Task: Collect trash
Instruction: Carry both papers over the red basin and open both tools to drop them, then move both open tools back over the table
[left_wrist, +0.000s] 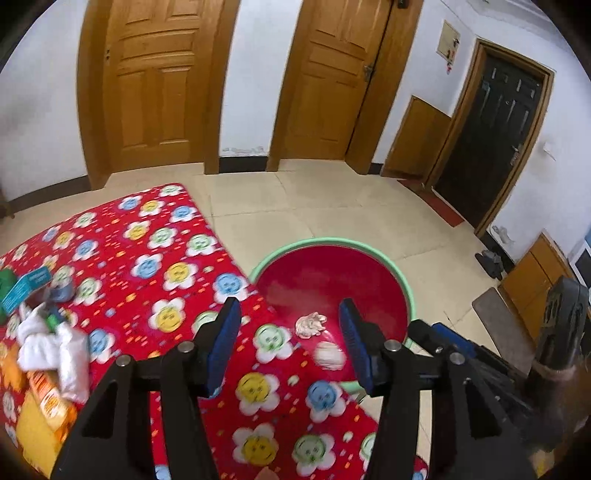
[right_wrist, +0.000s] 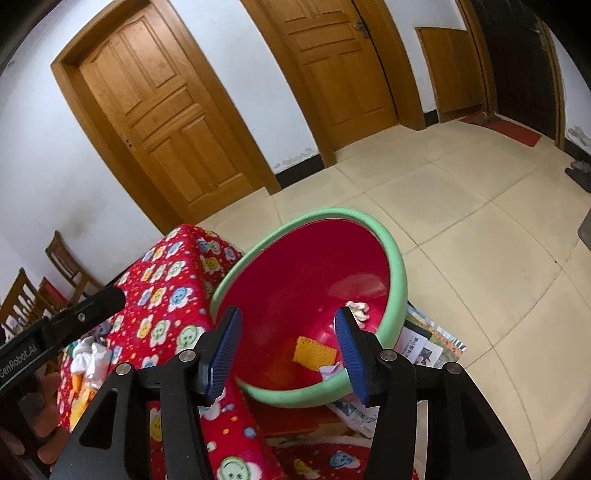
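Note:
A red basin with a green rim (left_wrist: 321, 242) stands beside the table with the red flowered cloth (left_wrist: 147, 258). My left gripper (left_wrist: 290, 310) hangs open over the table's edge with nothing between its fingers. A crumpled paper wad (left_wrist: 310, 325) lies in the basin, and a blurred pale wad (left_wrist: 328, 355) is just below it. A pile of trash (left_wrist: 48, 332), white tissue, a teal box and orange packets, sits on the cloth at far left. My right gripper (right_wrist: 288, 315) stands open and empty above the basin (right_wrist: 399, 266), which holds a yellow piece (right_wrist: 314, 352) and white scraps (right_wrist: 330, 369).
Printed papers (right_wrist: 424, 347) lie under the basin's near side. Two wooden doors (left_wrist: 159, 85) and a dark door (left_wrist: 495, 147) line the far walls. Shoes (left_wrist: 489, 264) sit on the tiled floor (left_wrist: 332, 206). Wooden chairs (right_wrist: 62, 266) stand behind the table.

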